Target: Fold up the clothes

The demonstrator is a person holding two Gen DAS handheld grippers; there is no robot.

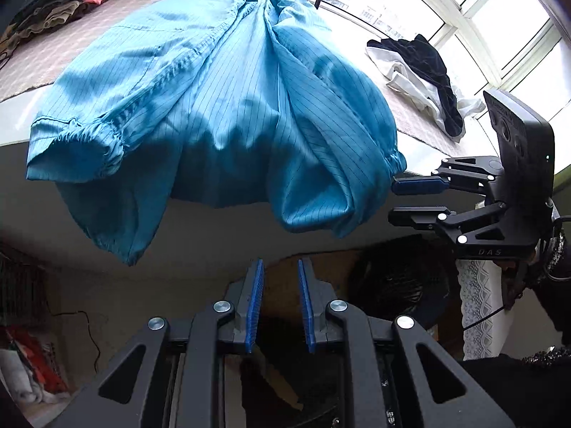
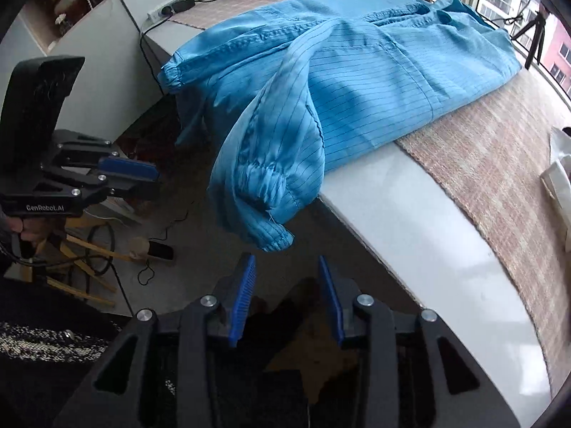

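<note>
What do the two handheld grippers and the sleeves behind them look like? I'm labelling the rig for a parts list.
Both are matte black linkage frames with silver pivot pins and ribbed blue pads. The left gripper is printed "GenRobot.AI"; the right gripper reads "DAS" and carries a black camera block. A thin black cable trails from it. The sleeve is dark with speckled trim.

We see a bright blue coat (image 1: 221, 107) with thin dark pinstripes at centre frame. The mat (image 2: 499, 178) under it is beige-pink, woven. At upper right lie black and white clothes (image 1: 424, 75); at upper left, a pink, olive and dark pile (image 1: 67, 3). Gripper pads (image 1: 255, 306) are blue on black.
</note>
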